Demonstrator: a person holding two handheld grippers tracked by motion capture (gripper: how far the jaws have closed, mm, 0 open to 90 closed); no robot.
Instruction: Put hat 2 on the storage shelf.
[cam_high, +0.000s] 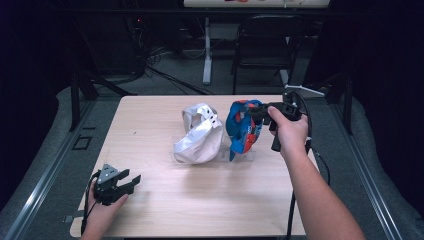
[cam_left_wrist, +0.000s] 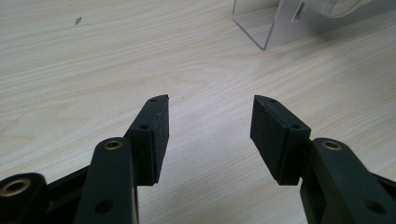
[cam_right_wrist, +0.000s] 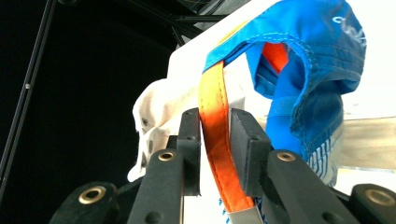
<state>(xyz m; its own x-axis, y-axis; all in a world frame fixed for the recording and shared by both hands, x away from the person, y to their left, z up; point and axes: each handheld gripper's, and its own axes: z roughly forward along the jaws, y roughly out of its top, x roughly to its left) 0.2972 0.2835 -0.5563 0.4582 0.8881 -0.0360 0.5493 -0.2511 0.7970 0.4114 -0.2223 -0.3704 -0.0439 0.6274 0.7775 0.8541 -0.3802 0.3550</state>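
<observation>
Right gripper (cam_high: 260, 113) is up at the blue cap (cam_high: 243, 126) now, jaws pinched on the orange strap (cam_right_wrist: 215, 140) at the cap's back, and in the right gripper view that strap runs straight down between the two pads. The cap sits on a clear stand (cam_high: 246, 154) at the right of the wooden table (cam_high: 165, 210), right beside the white cap (cam_high: 200, 134), the two just about touching.

Left gripper (cam_high: 119, 184) is parked near the table's near-left corner, well apart from both caps, jaws spread wide with nothing between them but bare wood.

Here's the worry: that grip is on a thin strap, not on the body of the cap. A quick pull could let the strap slide through the pads, or drag the light clear stand along and tip it. The white cap is so close it might get nudged off its own perch too. Whether the blue cap is still seated on its stand or already lifted a touch, I can't quite tell from here.

The count: two caps, one blue, one white; two grippers; one table. Stands look like two, though the white cap's (cam_left_wrist: 275, 28) shows only a corner.
</observation>
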